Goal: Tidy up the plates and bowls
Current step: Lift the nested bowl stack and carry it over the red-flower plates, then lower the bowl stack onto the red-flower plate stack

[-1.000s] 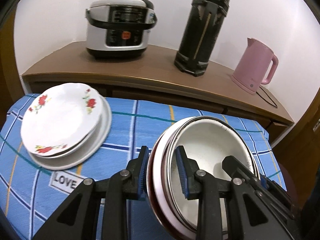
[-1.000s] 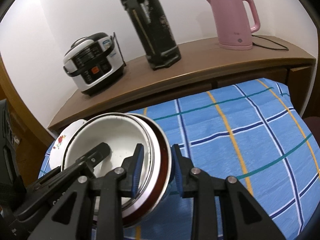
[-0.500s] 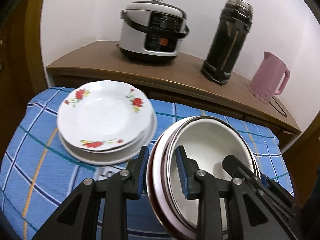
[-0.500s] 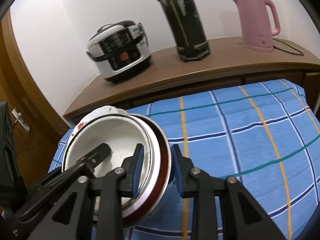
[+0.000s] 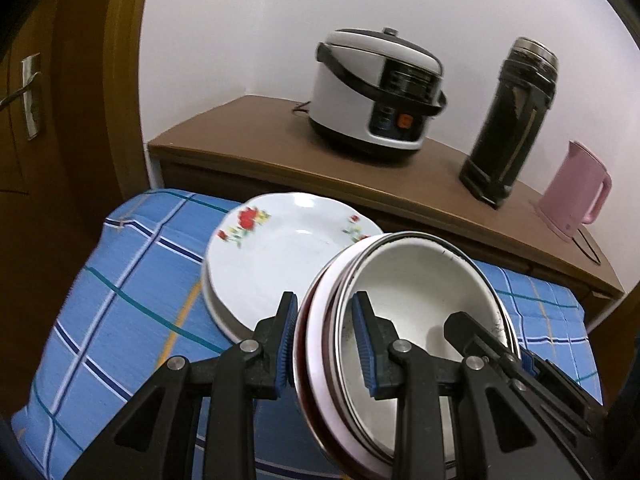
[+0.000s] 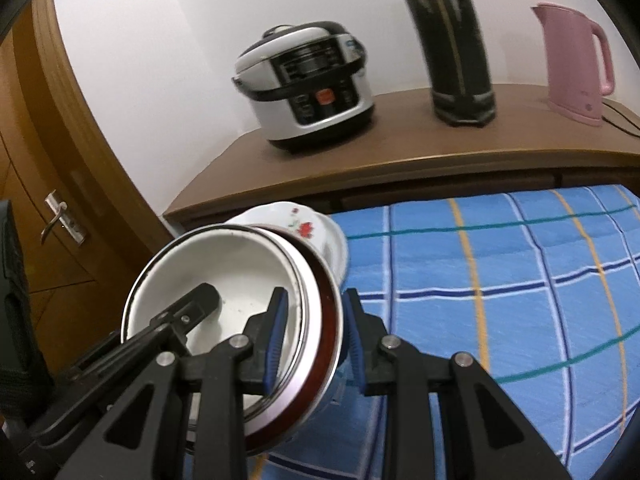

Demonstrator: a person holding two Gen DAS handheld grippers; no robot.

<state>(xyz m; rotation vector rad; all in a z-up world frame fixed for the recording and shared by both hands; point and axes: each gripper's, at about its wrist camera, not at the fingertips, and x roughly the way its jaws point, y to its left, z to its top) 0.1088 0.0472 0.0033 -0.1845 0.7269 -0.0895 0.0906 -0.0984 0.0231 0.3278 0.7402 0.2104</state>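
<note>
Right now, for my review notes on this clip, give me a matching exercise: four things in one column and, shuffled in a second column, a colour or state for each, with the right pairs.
Column one:
1. bowl stack
2. flowered plate
3. kettle
4. rice cooker

Column two:
A. pink, on the wooden shelf
B. gripped at its rim by both tongs
C. lying on the blue checked cloth
D. silver and black, with an orange button

Pairs: 1-B, 2-C, 3-A, 4-D
</note>
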